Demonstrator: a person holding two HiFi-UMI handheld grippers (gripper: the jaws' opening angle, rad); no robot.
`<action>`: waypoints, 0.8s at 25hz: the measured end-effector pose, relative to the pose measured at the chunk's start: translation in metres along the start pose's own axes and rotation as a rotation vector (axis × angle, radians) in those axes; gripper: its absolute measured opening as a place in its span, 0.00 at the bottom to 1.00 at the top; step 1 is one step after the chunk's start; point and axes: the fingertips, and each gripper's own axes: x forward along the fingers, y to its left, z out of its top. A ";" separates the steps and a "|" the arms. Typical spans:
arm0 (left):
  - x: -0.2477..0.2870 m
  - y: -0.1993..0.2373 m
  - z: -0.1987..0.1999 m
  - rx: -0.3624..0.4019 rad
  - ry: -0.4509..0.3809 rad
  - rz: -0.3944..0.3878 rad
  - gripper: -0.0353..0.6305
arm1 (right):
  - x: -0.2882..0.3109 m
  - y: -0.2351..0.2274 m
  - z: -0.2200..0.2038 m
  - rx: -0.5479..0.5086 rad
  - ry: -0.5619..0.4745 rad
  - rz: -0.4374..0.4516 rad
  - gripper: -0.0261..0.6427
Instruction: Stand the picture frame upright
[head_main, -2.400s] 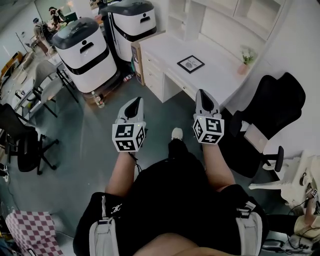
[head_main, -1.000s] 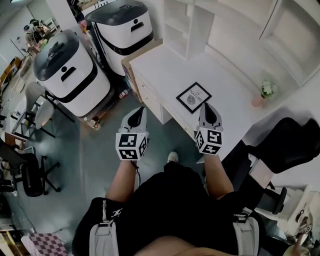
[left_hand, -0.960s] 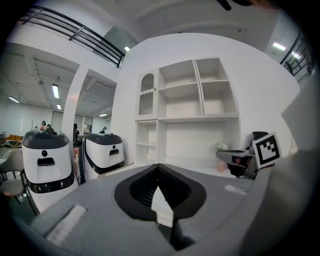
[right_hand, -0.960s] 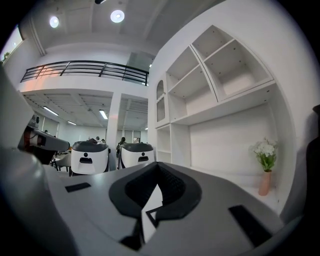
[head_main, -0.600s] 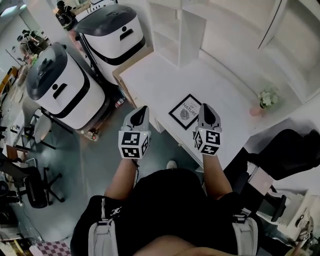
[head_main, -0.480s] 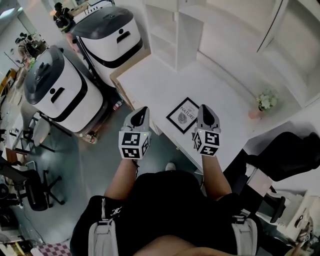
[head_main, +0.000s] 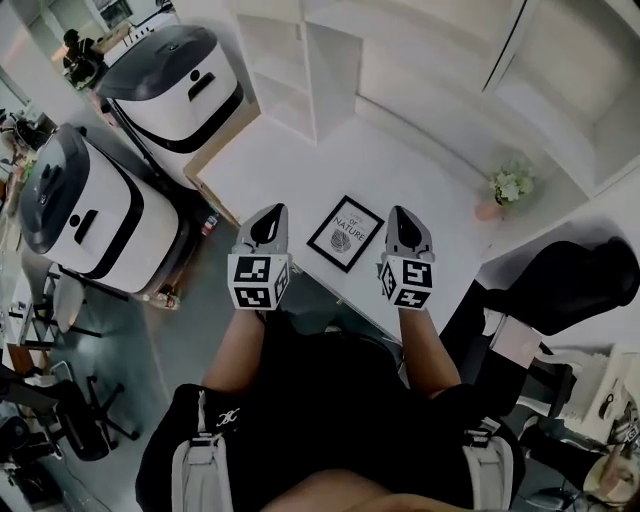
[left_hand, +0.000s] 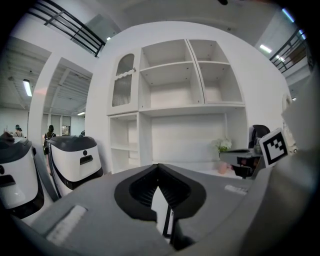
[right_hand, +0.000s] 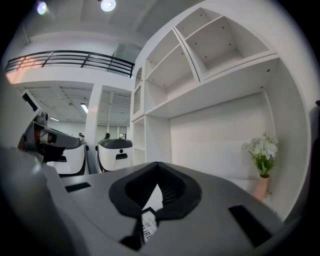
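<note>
A black picture frame (head_main: 345, 233) with a white print lies flat on the white desk (head_main: 300, 170), near its front edge. My left gripper (head_main: 270, 215) hovers just left of the frame, jaws shut and empty. My right gripper (head_main: 400, 219) hovers just right of it, also shut and empty. Neither touches the frame. In the left gripper view a sliver of the frame (left_hand: 167, 222) shows past the shut jaws. A corner of the print (right_hand: 148, 224) shows below the jaws in the right gripper view.
A pink vase with white flowers (head_main: 508, 188) stands at the desk's back right. White shelving (head_main: 330, 60) rises behind the desk. Two white and black machines (head_main: 80, 215) stand on the floor at the left. A black office chair (head_main: 570, 285) sits at the right.
I have stepped up to the desk; both grippers moved forward and now flank the frame, which earlier lay ahead of them. Both jaws stayed shut.
</note>
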 end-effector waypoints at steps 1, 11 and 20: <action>0.007 0.000 0.002 0.000 -0.003 -0.018 0.07 | 0.001 -0.004 0.000 0.000 0.001 -0.018 0.04; 0.091 0.003 0.021 0.044 -0.036 -0.252 0.07 | 0.016 -0.034 0.000 0.008 0.005 -0.256 0.04; 0.149 0.001 0.029 0.106 -0.016 -0.524 0.07 | 0.009 -0.046 -0.005 0.060 0.025 -0.546 0.04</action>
